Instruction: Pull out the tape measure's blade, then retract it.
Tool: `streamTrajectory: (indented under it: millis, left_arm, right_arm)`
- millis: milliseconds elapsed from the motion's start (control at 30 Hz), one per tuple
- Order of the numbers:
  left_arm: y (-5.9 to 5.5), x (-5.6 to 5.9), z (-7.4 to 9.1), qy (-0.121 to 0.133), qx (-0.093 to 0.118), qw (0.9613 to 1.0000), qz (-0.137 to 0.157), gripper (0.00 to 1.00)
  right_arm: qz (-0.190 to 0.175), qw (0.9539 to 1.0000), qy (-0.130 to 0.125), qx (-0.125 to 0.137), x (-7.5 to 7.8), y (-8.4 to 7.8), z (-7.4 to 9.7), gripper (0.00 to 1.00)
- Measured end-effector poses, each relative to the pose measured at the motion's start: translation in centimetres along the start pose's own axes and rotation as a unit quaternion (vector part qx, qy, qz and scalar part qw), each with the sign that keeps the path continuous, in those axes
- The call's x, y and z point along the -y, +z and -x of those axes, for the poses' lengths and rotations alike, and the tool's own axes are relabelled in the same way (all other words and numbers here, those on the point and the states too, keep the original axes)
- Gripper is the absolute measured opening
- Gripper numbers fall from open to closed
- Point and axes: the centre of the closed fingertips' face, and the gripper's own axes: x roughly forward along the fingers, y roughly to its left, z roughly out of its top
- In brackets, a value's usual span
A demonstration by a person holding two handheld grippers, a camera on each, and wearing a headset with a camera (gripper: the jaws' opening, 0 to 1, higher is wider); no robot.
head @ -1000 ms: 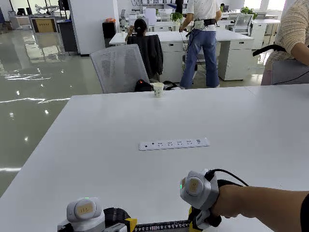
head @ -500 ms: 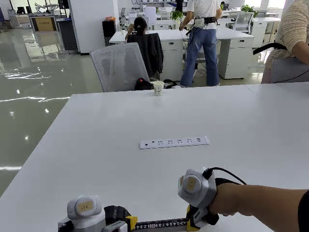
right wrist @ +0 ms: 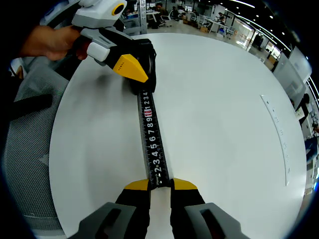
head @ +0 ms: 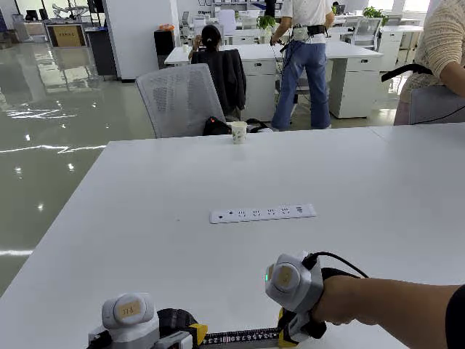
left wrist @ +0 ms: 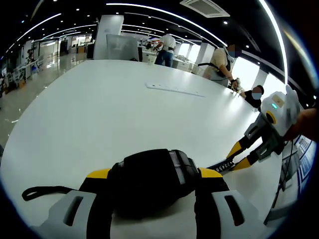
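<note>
Between two hand-held grippers (left wrist: 154, 174) (right wrist: 160, 185), one tape measure (right wrist: 151, 129)

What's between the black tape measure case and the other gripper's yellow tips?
The pulled-out blade, black with white numbers, runs from the case to the right gripper, over the white table. The right gripper view shows it best.

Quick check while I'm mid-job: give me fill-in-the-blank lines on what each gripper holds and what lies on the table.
The left gripper is shut on the black ____ of the tape measure.
The right gripper pinches the end of the ____, stretched between both grippers.
A white ____ lies farther out on the table.
Missing words: case; blade; power strip.
</note>
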Motion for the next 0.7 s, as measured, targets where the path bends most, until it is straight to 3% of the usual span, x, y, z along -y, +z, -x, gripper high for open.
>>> streamTrajectory:
  millis: [700]
  left_arm:
    - [0.13,-0.18,0.00,0.000,-0.001,1.0000,0.002,0.62]
  right_arm:
    - [-0.002,1.0000,0.001,0.005,-0.03,1.01,-0.25,0.12]
